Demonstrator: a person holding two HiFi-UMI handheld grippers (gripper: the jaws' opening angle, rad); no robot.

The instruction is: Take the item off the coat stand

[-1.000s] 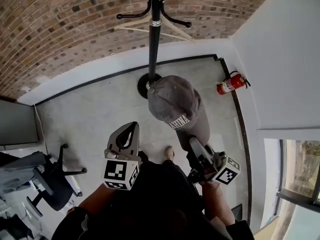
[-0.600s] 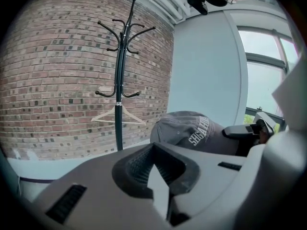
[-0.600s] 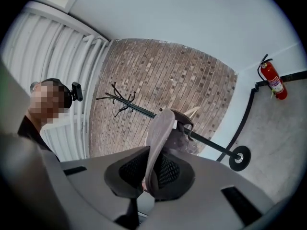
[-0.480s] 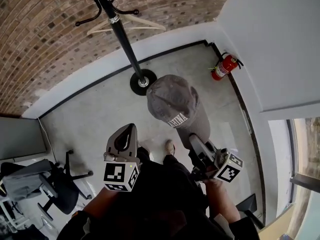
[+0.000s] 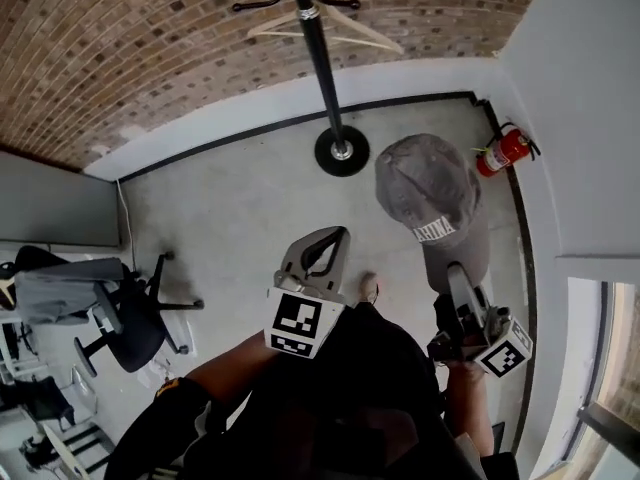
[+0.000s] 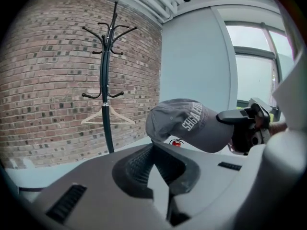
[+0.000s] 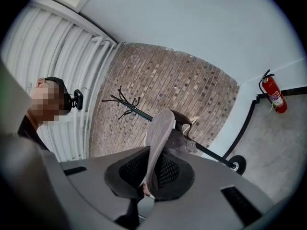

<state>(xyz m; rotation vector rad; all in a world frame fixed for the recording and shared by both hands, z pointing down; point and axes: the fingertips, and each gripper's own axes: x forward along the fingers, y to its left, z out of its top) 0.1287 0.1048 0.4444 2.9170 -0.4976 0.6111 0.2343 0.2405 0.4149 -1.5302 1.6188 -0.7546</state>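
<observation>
**Since the grey fabric baseball cap [image 5: 428, 183] hangs clear of the black metal coat stand [image 5: 322, 68], the take-off looks done**

Cap position: it is held out in front of the person, above the pale grey concrete floor [image 5: 230, 218]. It is well apart from the stand's pole and round base, and no part of it touches a hook. The crown points away from the person and the brim points back toward the right gripper [image 5: 455, 280]. White lettering runs along the crown's edge.

Right gripper: its fingers are closed on the brim. In the right gripper view the brim [image 7: 158, 138] stands edge-on, pinched between the two ribbed pads. Nothing else supports the cap.

Left gripper [image 5: 325, 243]: its fingers are closed together with nothing between them. It is held level beside the cap, apart from it, and takes no part in the hold.

Stand: it is upright against the red-brown brick wall [image 5: 130, 48]. It carries only a pale wooden clothes hanger [image 5: 350, 30] at mid height. The upper hooks look bare in the left gripper view.

Progress, as a judgement: the lift-off itself appears complete. What is left, if anything, is to carry the cap away or set it down. The task names no place for it, and no worktop is in view.

Risk: the cap is held only by a pinch on the brim.
</observation>
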